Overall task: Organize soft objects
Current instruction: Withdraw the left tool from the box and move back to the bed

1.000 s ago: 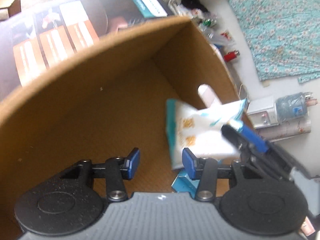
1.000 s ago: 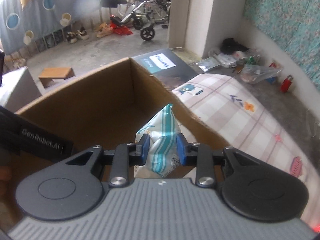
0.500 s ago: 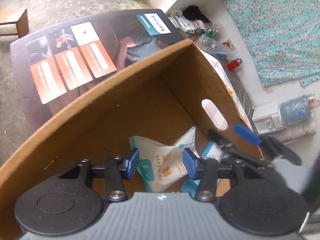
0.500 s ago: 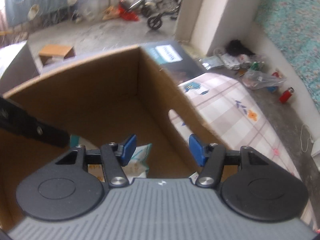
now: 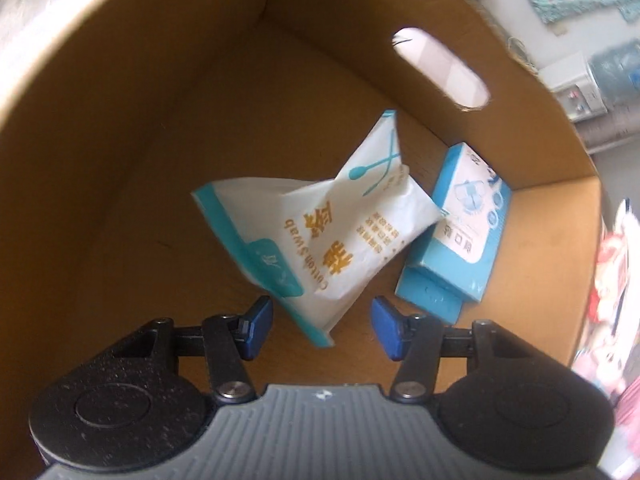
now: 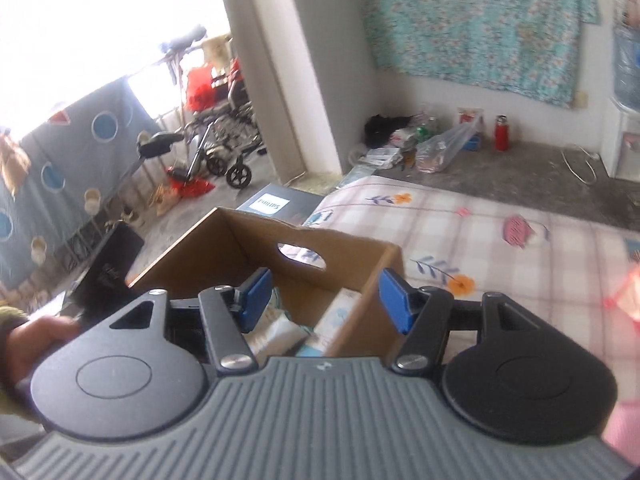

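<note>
A white and teal cotton swab bag (image 5: 320, 236) lies on the floor of the brown cardboard box (image 5: 120, 168), leaning against a blue pack (image 5: 460, 240) by the right wall. My left gripper (image 5: 322, 330) is open and empty inside the box, just above the bag's near end. My right gripper (image 6: 326, 300) is open and empty, raised above and outside the box (image 6: 240, 236). The bag (image 6: 272, 332) and blue pack (image 6: 336, 316) show between its fingers.
The box has a hand slot (image 5: 440, 68) in its far wall. It stands at the edge of a checked floral sheet (image 6: 500, 240). A dark Philips carton (image 6: 276, 202) lies behind it. A wheelchair (image 6: 220, 140) and floor clutter (image 6: 424, 144) stand farther off.
My right gripper let go of the bag, which dropped into the box, then rose and drew back out of the box. My left gripper moved deeper into the box toward the bag.
</note>
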